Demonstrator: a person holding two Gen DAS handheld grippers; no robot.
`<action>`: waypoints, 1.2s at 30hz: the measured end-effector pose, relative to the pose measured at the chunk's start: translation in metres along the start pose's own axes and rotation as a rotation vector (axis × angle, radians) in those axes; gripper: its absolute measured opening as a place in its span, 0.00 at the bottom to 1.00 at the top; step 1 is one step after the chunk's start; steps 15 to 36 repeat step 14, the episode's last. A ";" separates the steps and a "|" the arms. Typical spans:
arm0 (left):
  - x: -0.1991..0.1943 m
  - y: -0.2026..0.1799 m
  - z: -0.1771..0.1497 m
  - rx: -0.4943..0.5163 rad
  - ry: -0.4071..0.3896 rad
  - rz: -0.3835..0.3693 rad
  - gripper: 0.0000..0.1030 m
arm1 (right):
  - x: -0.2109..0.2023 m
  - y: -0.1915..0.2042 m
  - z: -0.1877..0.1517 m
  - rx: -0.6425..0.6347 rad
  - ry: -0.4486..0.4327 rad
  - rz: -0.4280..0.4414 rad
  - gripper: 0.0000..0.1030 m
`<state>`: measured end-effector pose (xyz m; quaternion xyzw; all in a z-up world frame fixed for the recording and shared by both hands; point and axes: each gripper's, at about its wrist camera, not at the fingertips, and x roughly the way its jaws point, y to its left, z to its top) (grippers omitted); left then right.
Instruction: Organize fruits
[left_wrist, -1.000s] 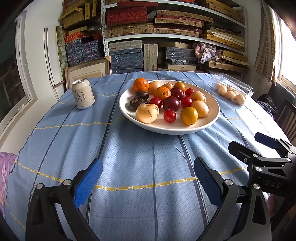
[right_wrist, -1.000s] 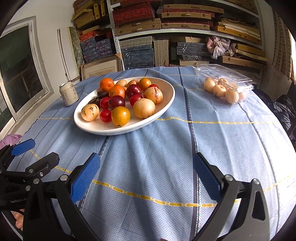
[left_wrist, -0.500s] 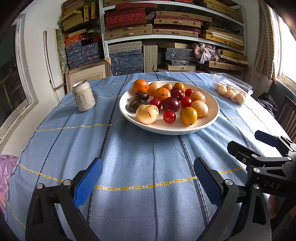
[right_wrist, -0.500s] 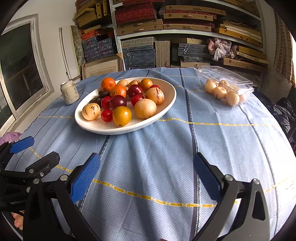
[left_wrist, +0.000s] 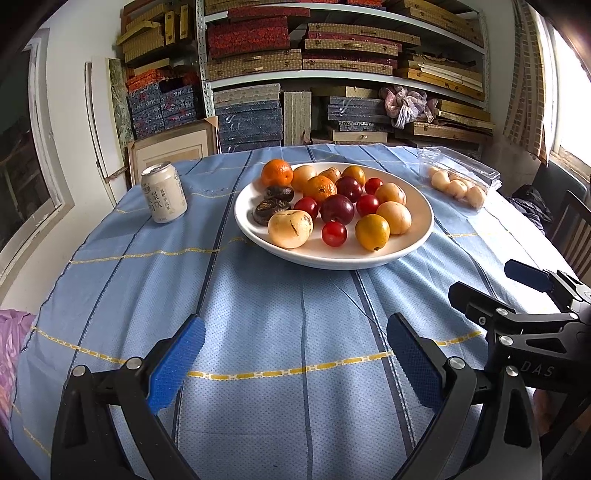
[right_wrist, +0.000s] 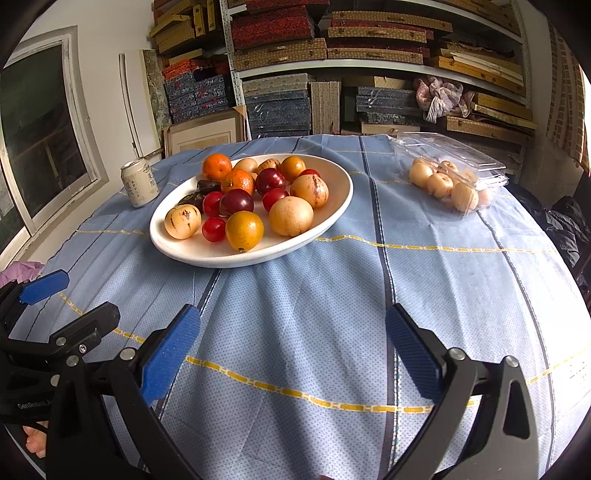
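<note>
Fruit plate (left_wrist: 413, 240) lies beyond both empty, spread hand-held grippers (left_wrist: 295, 365).

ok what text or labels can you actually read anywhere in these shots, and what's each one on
"DAS": on the black body of the right gripper, seen from the left wrist view.
"GenRobot.AI", partly cut off: on the black body of the left gripper, seen from the right wrist view.
Can: dark Chinese characters in vertical lines, too small and warped to read.
Boxes on the shelves: patterns only, no legible text.
</note>
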<state>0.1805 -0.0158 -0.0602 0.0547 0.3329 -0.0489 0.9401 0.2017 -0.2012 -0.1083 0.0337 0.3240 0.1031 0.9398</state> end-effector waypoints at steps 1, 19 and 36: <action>0.000 0.000 0.000 0.001 -0.005 0.004 0.96 | 0.000 0.000 0.000 0.000 0.000 0.000 0.96; 0.000 -0.001 0.000 -0.003 -0.004 0.007 0.96 | -0.001 0.000 0.001 -0.008 -0.005 -0.002 0.96; 0.000 -0.001 0.000 -0.003 -0.004 0.007 0.96 | -0.001 0.000 0.001 -0.008 -0.005 -0.002 0.96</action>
